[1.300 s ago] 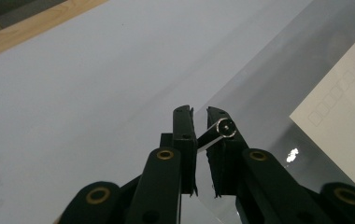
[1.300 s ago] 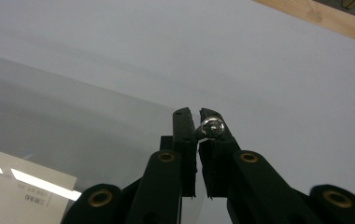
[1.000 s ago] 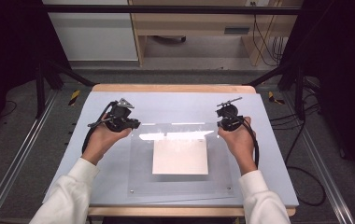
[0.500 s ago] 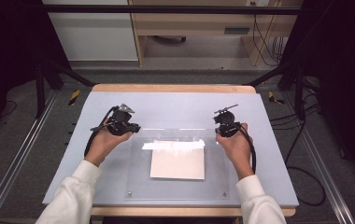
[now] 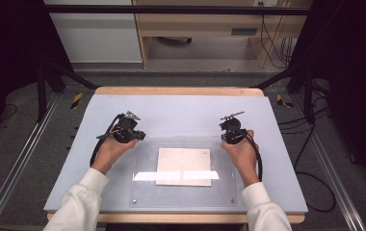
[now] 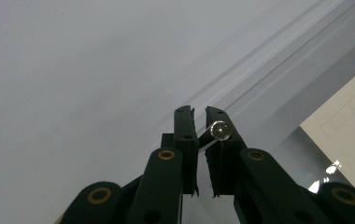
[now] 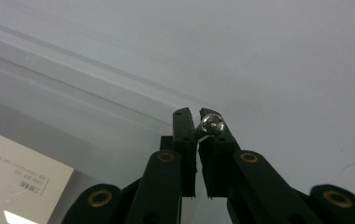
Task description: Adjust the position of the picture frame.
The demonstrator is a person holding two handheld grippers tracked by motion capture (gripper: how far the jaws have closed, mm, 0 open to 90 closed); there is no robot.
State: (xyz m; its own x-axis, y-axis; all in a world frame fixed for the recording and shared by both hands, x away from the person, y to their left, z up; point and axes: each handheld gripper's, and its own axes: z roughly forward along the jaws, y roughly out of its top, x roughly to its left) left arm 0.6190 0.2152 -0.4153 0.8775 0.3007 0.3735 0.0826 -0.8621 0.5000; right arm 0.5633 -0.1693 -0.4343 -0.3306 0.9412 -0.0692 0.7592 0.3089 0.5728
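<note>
A clear acrylic plate (image 5: 147,192) lies on the grey table mat (image 5: 186,110) over a white paper sheet (image 5: 183,166). My left gripper (image 5: 132,134) is at the plate's far left corner and my right gripper (image 5: 229,134) at its far right corner. In the left gripper view the gripper (image 6: 200,112) is shut on a silver screw (image 6: 218,130) at the plate's corner, beside the paper (image 6: 348,126). My right gripper (image 7: 194,114) is likewise shut on a silver corner screw (image 7: 212,125), with the printed paper (image 7: 17,172) at the lower left.
The wooden table edge (image 5: 176,90) runs behind the mat. Metal rails (image 5: 17,163) flank the table on the floor, and black cables (image 5: 311,192) lie at the right. A cabinet and shelf (image 5: 195,33) stand beyond the table.
Both hands have come down and toward the person, lowering the plate's far edge onto the mat. The glare on the plate has slid toward its near edge.
</note>
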